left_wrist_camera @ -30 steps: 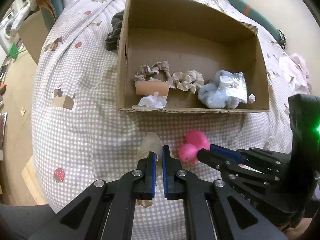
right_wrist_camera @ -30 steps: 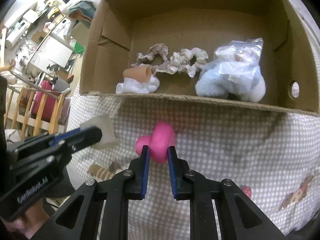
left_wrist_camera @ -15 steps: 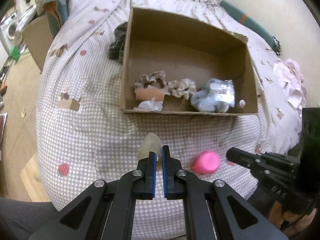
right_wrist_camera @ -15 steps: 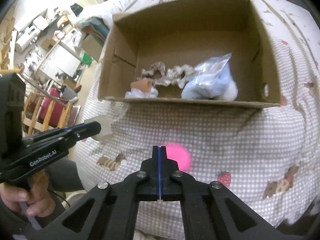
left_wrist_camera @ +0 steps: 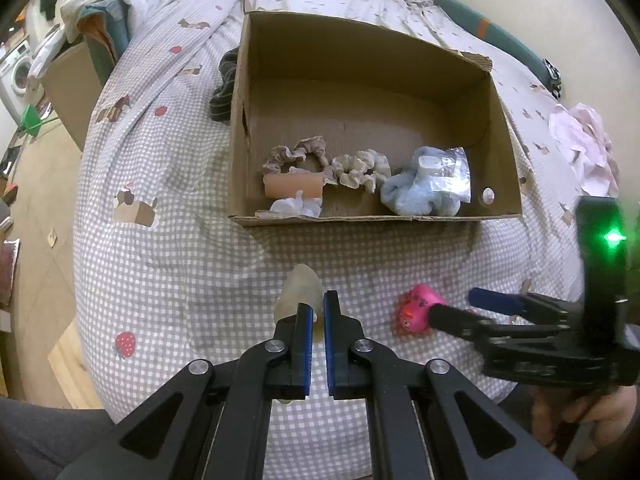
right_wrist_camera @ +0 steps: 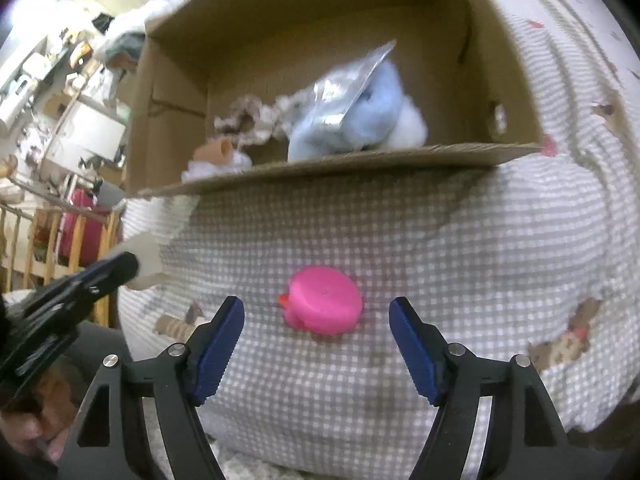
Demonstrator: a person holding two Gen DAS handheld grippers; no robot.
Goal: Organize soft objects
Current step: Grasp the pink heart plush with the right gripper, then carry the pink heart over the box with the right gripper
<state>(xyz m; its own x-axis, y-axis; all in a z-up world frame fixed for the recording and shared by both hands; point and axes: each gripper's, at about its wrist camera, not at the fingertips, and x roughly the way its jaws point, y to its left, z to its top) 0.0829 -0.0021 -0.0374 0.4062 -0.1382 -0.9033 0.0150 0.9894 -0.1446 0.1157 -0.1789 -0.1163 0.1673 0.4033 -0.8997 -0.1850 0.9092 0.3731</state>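
A pink rubber duck (right_wrist_camera: 323, 312) lies on the checked bed cover, just ahead of my open right gripper (right_wrist_camera: 316, 320); it also shows in the left wrist view (left_wrist_camera: 416, 314) with the right fingers beside it. My left gripper (left_wrist_camera: 316, 312) is shut on a pale beige soft toy (left_wrist_camera: 298, 292) held above the cover. A cardboard box (left_wrist_camera: 360, 220) beyond holds scrunchies (left_wrist_camera: 296, 156), a peach roll (left_wrist_camera: 294, 186), white fabric and a light blue plush (left_wrist_camera: 416, 196) with a plastic bag.
A dark striped garment (left_wrist_camera: 224, 88) lies left of the box. Pink-white cloth (left_wrist_camera: 584, 148) lies at the right. The bed edge drops to a wooden floor (left_wrist_camera: 36, 184) on the left. Chairs and clutter (right_wrist_camera: 60, 220) stand beyond the bed.
My right gripper let go of the pink duck, pulled back shut, and is now open wide and close to the duck again. The left gripper keeps holding the beige toy.
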